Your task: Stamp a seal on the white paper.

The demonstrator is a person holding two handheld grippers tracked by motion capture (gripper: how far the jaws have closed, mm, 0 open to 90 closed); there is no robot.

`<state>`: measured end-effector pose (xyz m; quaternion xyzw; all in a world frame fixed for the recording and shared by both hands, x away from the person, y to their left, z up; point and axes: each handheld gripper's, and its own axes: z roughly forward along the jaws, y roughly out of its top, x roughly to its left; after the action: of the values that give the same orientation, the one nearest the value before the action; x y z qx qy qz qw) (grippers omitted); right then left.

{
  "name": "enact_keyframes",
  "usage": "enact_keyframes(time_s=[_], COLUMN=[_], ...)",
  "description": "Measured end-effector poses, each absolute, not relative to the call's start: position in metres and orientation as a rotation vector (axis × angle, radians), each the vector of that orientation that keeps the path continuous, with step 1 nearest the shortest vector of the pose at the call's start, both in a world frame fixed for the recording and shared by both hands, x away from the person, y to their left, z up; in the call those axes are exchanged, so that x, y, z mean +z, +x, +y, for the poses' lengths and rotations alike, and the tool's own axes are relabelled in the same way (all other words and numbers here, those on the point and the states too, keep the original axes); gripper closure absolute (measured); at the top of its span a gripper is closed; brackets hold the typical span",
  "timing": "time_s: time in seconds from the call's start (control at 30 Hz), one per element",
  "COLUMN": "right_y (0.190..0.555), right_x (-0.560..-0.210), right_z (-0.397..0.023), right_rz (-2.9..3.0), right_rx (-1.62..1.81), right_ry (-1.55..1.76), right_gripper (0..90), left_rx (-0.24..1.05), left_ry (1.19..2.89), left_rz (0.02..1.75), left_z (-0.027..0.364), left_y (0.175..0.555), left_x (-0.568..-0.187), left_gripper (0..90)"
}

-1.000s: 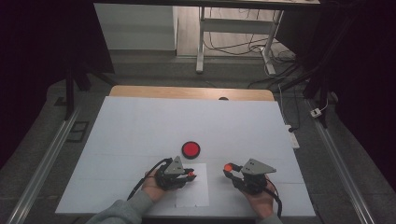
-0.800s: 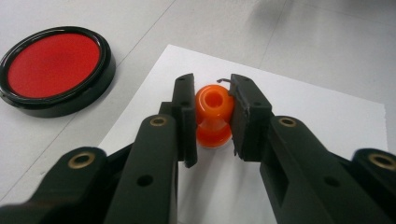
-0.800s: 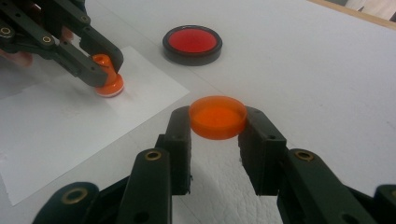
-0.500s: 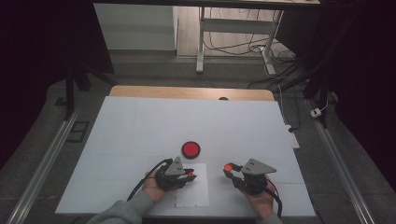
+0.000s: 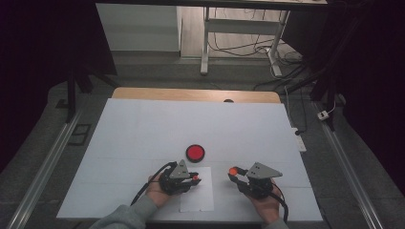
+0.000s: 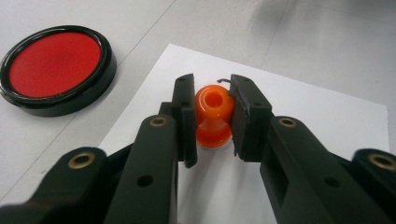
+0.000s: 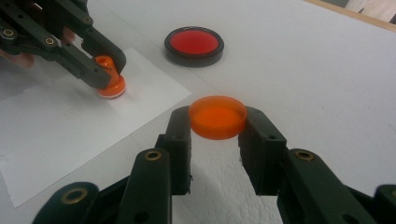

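Observation:
My left gripper (image 6: 214, 89) is shut on an orange knob-shaped stamp (image 6: 214, 112), gripping its upper part. The stamp's base (image 7: 111, 87) stands on a white sheet of paper (image 7: 70, 126) and looks to touch it. My right gripper (image 7: 217, 123) is shut on a round orange cap (image 7: 217, 115), held level a little above the table to the right of the sheet. In the high view the left gripper (image 5: 194, 179) and right gripper (image 5: 233, 171) sit side by side near the front edge. A red ink pad in a black case (image 5: 195, 152) lies just beyond them.
The white table cover (image 5: 143, 129) stretches far back and to both sides. A wooden strip (image 5: 191, 94) shows along its far edge. Metal rails (image 5: 47, 162) run along the floor at left and right of the table.

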<state>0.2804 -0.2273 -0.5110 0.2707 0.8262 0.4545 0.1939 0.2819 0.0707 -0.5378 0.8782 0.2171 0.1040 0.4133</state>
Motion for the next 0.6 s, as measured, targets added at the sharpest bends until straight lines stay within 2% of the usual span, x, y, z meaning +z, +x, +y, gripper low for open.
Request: enact_keyframes(time_s=[0.2,0.37,0.6], right_y=[0.281,0.280,0.281], right_x=[-0.511,-0.510,-0.511], right_z=[-0.227,-0.228,-0.228], right_rz=[2.314,2.310,2.316], right_rx=[1.277,1.276,1.274], right_ry=[0.755,0.758,0.760], right_gripper=[64.3,64.3,64.3], left_rx=[0.210,0.215,0.194], left_ry=[2.198,2.061,2.025], left_rz=[0.550,0.564,0.579], left_z=[0.074,0.088,0.095], left_y=[0.288,0.291,0.294], left_x=[-0.536,-0.517,-0.513], left_gripper=[72.6,72.5,72.5])
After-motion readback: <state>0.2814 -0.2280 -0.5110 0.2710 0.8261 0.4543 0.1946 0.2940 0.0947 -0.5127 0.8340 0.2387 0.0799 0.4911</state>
